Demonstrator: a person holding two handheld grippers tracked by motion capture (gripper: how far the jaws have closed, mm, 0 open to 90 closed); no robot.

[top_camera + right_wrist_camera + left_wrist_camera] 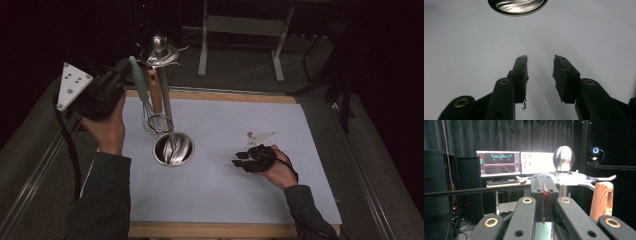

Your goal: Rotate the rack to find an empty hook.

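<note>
A steel utensil stand rises from a round base [173, 149] on the white mat, its pole [166, 107] topped by a knob [564, 158] and a ring of hooks [571, 178]. From the hooks hang a whisk [151, 117] with a teal handle and a wooden-handled utensil [602, 200]. My left gripper [126, 67] is held high just left of the stand's top, jaws shut [543, 180] with nothing visible between them. My right gripper [240, 159] hovers low over the mat right of the base, open and empty [540, 65], pointing at the base [517, 6].
The white mat [225, 200] lies on a wooden board with grey table around it. A metal frame [240, 25] stands behind the table. Two lit monitors [499, 163] and a dark curtain are beyond the stand.
</note>
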